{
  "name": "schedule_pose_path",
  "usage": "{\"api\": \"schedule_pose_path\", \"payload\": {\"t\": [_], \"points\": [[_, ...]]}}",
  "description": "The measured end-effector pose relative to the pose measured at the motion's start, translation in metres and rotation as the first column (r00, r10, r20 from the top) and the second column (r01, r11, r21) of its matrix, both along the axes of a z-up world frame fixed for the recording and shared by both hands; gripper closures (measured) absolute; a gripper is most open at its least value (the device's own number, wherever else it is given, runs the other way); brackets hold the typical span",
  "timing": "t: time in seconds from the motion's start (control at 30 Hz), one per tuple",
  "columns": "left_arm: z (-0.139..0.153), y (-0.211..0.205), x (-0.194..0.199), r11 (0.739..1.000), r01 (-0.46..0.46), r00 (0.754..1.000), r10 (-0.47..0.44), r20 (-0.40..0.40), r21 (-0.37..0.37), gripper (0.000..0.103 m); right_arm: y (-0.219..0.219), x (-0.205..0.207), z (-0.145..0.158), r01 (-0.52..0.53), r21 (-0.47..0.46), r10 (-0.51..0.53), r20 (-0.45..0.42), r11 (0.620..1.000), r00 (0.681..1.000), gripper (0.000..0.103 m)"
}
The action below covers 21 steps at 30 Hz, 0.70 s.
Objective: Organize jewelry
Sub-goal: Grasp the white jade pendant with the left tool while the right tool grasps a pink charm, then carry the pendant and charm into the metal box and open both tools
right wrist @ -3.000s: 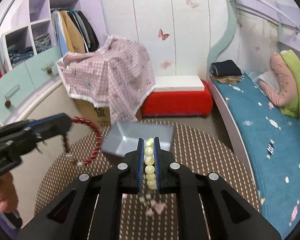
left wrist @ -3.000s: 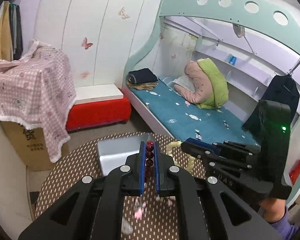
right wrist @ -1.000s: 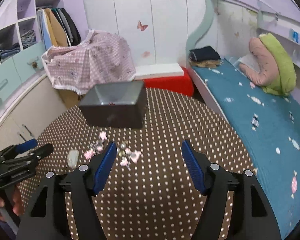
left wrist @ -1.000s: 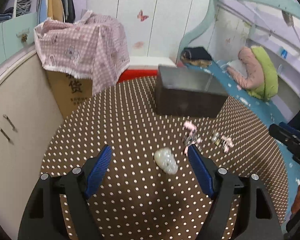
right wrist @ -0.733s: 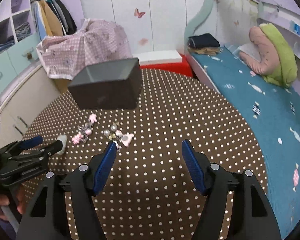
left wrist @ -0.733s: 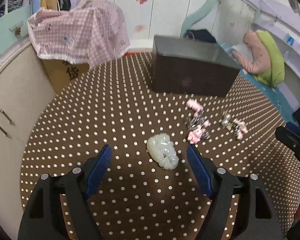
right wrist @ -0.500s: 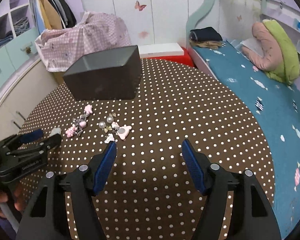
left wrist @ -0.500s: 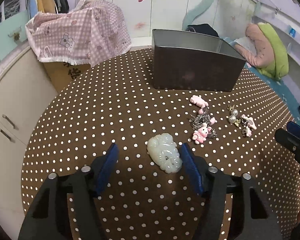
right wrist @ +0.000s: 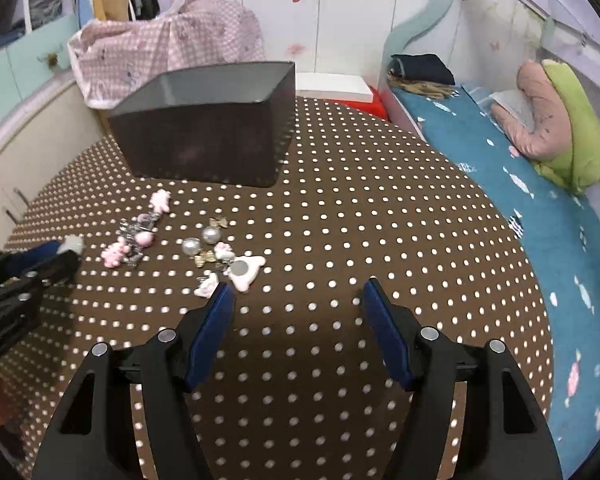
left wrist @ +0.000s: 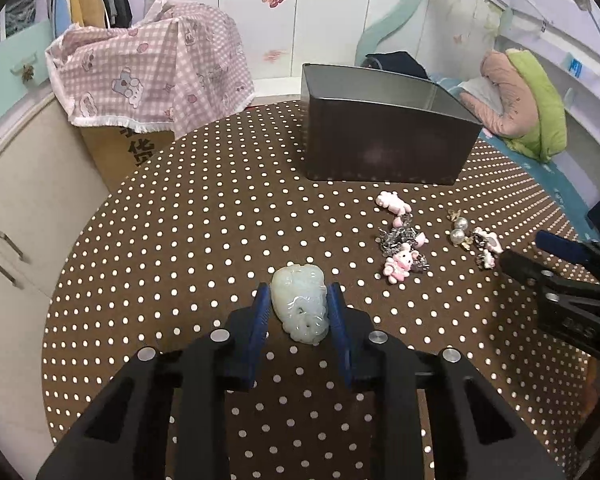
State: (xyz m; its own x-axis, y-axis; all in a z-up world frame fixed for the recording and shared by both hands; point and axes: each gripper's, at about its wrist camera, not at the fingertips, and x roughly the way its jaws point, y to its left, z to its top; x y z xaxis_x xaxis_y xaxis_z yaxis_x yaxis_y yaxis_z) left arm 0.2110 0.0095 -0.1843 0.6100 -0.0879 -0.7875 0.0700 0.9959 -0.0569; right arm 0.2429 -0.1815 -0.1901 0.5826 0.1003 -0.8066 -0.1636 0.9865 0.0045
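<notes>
Found the left gripper (left wrist: 298,292) low over the dotted surface (left wrist: 204,232), fingers (left wrist: 260,312) set close on either side of the jade pendant (left wrist: 300,304), which lay flat on the cloth well short of the dark box (left wrist: 384,152). Could not tell whether the pads truly pinched the stone or merely stood against its edges. Saw the right gripper (right wrist: 298,285) with fingers spread wide and holding nothing, hovering just beside the pearl pieces (right wrist: 206,240) and near the pink charms (right wrist: 136,240).

Judged the pendant to be the chief risk:
- Smooth, rounded and tapered toward the near end, so likely to squirt forward or twist out if squeezed off-centre.
- Caught only along thin edges while lying flat, so liable to tip and drop on the lift, perhaps chipping.
- Pads possibly dragging on the cloth and rucking it, which would shift the loose pieces nearby.

Reckoned a second hazard on the right side: left finger almost over the pearl cluster, so a careless descent could scatter small pieces or tangle the chains. Noted also the box's tall walls, demanding a clear lift above the rim before release, lest the pendant strike the edge and fall outside.
</notes>
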Motion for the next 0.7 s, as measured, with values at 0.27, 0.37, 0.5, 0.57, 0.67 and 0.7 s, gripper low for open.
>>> {"api": "schedule_pose_path", "payload": {"t": [0.27,0.37,0.5,0.57,0.67,0.7], "points": [[0.003,0.007,-0.001,0.998,0.023,1.000,-0.023,-0.003,-0.059,0.076,0.016,0.016,0.000,-0.095,0.024,0.095,-0.018,0.995,0.995,0.055],[0.005,0.009,-0.001,0.997,0.038,0.999,-0.038,0.002,-0.073,0.076,0.020,0.021,0.000,-0.110,0.030,0.110,-0.020,0.993,0.994,0.063],[0.009,0.010,-0.002,0.992,0.057,0.998,-0.057,0.009,-0.109,0.076,0.024,0.021,0.001,-0.121,0.044,0.123,-0.025,0.992,0.992,0.080],[0.012,0.012,-0.002,0.991,0.062,0.998,-0.061,0.011,-0.122,0.076,0.024,0.020,0.002,-0.112,0.052,0.114,-0.032,0.992,0.993,0.080],[0.018,0.013,-0.004,0.987,0.076,0.997,-0.073,0.024,-0.143,0.076,0.017,0.012,0.005,-0.107,0.084,0.109,-0.018,0.991,0.994,0.080],[0.020,0.013,-0.005,0.985,0.081,0.997,-0.078,0.028,-0.152,0.076,0.014,0.009,0.007,-0.105,0.087,0.106,-0.011,0.991,0.994,0.080]]}}
